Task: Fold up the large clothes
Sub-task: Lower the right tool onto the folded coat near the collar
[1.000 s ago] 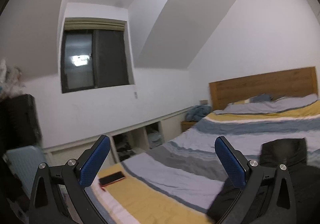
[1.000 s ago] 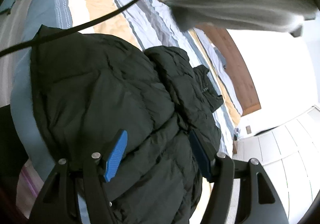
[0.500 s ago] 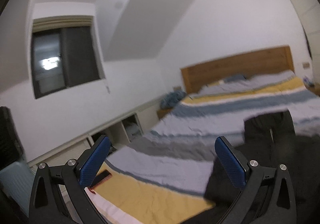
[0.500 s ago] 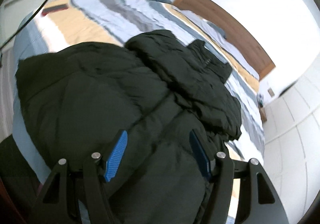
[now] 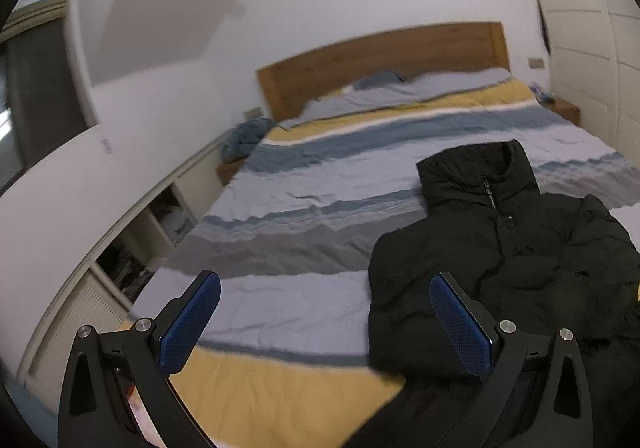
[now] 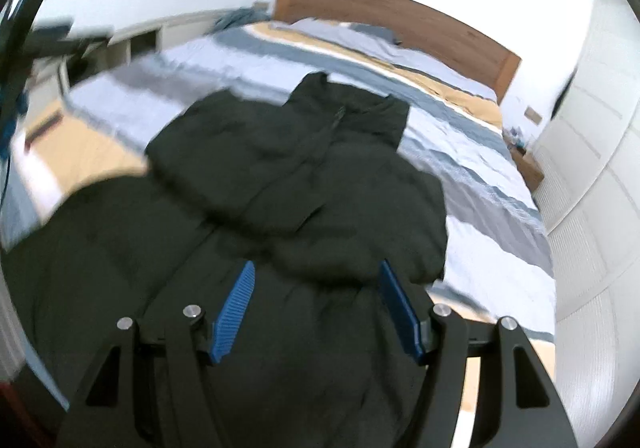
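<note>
Black puffy quilted jacket (image 5: 520, 268) is lying on the striped blue, grey and yellow bed cover (image 5: 304, 184), collar toward the wooden headboard (image 5: 380, 60). Left gripper (image 5: 324, 324) and right gripper (image 6: 316, 312) are hovering wide open, gripping nothing.

Left gripper (image 5: 324, 324): matte black plastic frame, two curved arms with triangular cut-outs near the base. Dark blue pads (image 5: 191, 322) with a fine diamond-dot texture on the inner faces of both fingers. Round silver screws (image 5: 143, 325) at the pivots, two per side.

Right gripper (image 6: 318, 308): same black frame, same triangular openings, same silver screw heads (image 6: 191, 311). Brighter blue pads (image 6: 234, 312), ribbed crosswise, seen nearly edge-on.

Thin dark cable (image 6: 24, 8) arcing along the upper left rim of the right wrist view, blurred.
</note>
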Demonstrator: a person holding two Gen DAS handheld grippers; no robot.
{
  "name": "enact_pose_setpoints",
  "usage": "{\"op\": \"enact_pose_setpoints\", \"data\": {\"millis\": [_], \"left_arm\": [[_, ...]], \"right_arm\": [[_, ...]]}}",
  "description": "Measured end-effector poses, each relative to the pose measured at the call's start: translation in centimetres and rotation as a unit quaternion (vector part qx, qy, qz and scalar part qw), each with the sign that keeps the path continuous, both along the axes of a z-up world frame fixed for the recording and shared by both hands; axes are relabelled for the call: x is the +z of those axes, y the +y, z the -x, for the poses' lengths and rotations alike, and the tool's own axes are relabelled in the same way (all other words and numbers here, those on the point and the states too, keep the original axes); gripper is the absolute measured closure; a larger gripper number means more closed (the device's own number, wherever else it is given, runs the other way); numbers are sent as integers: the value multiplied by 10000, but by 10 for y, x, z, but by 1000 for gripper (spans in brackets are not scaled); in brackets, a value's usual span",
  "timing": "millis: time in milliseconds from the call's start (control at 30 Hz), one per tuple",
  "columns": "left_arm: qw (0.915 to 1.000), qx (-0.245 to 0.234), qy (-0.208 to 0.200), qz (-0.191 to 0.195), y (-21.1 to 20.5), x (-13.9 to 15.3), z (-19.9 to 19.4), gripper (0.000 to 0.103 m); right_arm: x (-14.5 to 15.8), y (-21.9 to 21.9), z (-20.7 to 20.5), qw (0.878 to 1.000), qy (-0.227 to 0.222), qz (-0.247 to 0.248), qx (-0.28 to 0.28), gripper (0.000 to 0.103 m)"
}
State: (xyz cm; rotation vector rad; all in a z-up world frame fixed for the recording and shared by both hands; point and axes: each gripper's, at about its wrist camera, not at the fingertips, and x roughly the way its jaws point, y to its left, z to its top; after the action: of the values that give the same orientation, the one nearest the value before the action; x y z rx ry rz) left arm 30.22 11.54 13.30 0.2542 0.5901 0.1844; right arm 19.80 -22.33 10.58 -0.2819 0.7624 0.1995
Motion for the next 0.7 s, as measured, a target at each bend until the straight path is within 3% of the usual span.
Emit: {"op": "enact_pose_setpoints", "data": {"millis": [100,267,400,700], "left_arm": [[9986,-329,183,364,4,2,-63,0],[9909,-763,494,998,8,-17,-185,0],[9812,-885,839,1494,4,-48,-280,0],[9533,-841,1680,2366,-8,-109,-401,1]], "right_arm": [[16,-27,-56,9993,-156,-337,-82,40],[22,-78,-188,9942,-239,-1014,-277,40],[2,-101,-281,9883,-280,-1402,-525,40],[-48,-117,-424,9710,245,-2252,-762,39]]}}
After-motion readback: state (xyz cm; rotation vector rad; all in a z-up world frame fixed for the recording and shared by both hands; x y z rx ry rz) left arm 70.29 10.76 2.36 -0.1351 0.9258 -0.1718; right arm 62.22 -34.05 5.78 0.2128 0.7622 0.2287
